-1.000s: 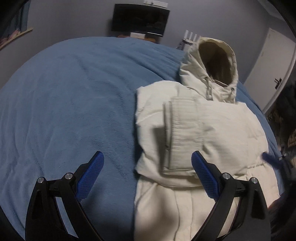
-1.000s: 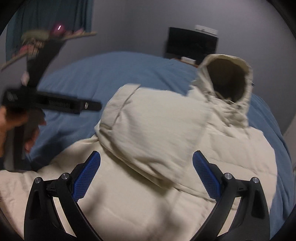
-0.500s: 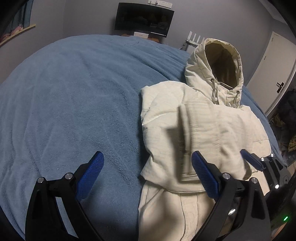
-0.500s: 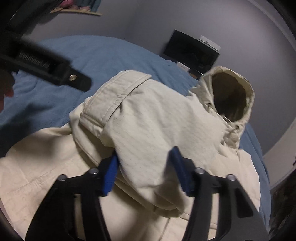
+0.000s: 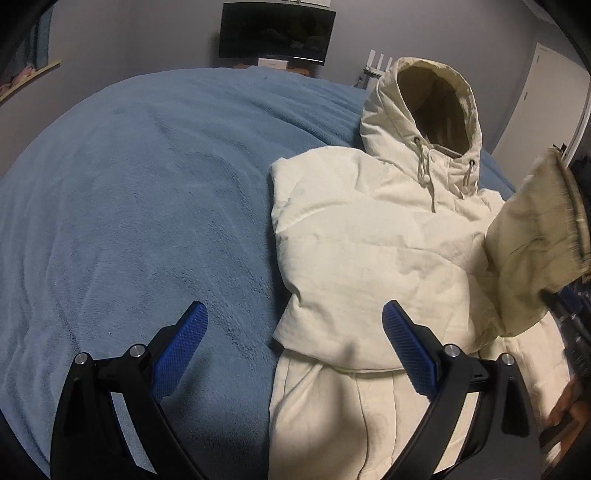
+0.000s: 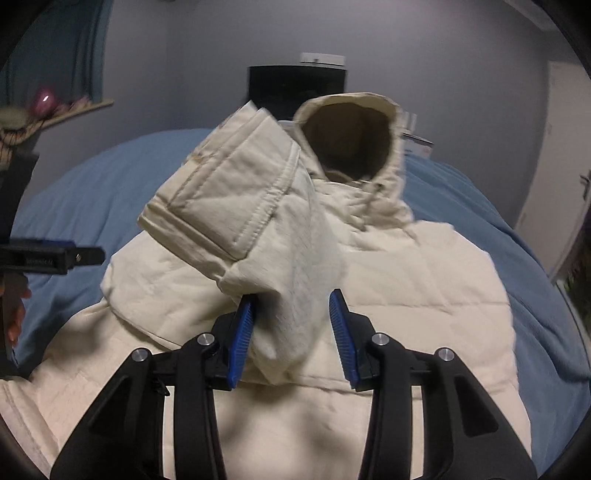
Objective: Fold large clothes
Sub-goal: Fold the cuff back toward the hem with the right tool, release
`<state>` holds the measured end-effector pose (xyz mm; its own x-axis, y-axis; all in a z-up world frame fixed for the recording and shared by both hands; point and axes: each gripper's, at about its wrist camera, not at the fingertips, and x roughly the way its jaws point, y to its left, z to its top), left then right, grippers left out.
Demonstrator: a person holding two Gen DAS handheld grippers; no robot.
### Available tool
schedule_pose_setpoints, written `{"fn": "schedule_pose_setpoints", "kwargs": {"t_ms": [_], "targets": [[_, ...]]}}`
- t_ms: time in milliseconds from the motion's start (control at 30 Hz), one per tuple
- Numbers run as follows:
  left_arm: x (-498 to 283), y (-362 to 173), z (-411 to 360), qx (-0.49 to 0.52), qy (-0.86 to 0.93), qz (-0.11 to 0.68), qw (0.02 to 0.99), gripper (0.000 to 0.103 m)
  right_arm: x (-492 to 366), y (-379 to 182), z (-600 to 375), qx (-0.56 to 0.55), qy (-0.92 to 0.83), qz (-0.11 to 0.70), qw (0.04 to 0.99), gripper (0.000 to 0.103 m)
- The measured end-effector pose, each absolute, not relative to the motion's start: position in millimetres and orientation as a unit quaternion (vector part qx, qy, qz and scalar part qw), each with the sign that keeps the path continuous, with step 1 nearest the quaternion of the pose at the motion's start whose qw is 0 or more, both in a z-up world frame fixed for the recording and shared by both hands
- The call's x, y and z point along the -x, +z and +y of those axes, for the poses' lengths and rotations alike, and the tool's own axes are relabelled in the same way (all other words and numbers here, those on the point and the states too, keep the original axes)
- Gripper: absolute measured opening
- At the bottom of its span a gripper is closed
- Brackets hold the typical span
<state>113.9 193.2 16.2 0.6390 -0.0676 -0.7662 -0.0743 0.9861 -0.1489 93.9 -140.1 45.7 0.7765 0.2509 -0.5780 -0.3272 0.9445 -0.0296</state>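
Note:
A cream hooded jacket [image 5: 369, 251] lies on the blue bed [image 5: 147, 206], its hood [image 5: 436, 96] standing open at the far end. My right gripper [image 6: 291, 332] is shut on the jacket's sleeve [image 6: 258, 206] and holds it lifted off the jacket body [image 6: 424, 295]. The lifted sleeve with its cuff also shows in the left wrist view [image 5: 532, 251] at the right edge. My left gripper [image 5: 295, 347] is open and empty, hovering over the jacket's left edge where it meets the blanket. It also shows at the left in the right wrist view [image 6: 51, 256].
A dark monitor [image 5: 277, 29] stands against the grey wall beyond the bed. A white door [image 5: 554, 96] is at the far right. A shelf with small items [image 6: 44, 110] hangs on the left wall. Blue blanket spreads wide to the jacket's left.
My right gripper has closed on the sleeve and lifted it up and toward the right, off the jacket's chest. My left gripper stayed open, shifting slightly.

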Motion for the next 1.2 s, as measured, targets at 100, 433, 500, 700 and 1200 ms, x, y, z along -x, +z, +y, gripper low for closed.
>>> {"fn": "schedule_pose_setpoints", "kwargs": {"t_ms": [100,433,500,700,1200], "targets": [[-114,16,193,0.082,0.000,0.425,0.902,0.092,-92,45,-164,0.053,0.140,0.307,0.940,0.038],[-114,11,184,0.067,-0.005,0.434,0.899,0.092,-112,12,-239,-0.003,0.121,0.380,0.917,0.063],[-114,11,184,0.066,-0.006,0.434,0.898,0.092,-113,8,-252,-0.020,0.132,0.392,0.910,0.067],[-115,9,185,0.069,-0.002,0.438,0.896,0.092,-104,5,-277,-0.056,0.191,0.405,0.892,0.073],[-113,7,175,0.041,-0.003,0.442,0.896,0.092,-101,15,-311,-0.149,0.166,0.399,0.889,0.013]]}}
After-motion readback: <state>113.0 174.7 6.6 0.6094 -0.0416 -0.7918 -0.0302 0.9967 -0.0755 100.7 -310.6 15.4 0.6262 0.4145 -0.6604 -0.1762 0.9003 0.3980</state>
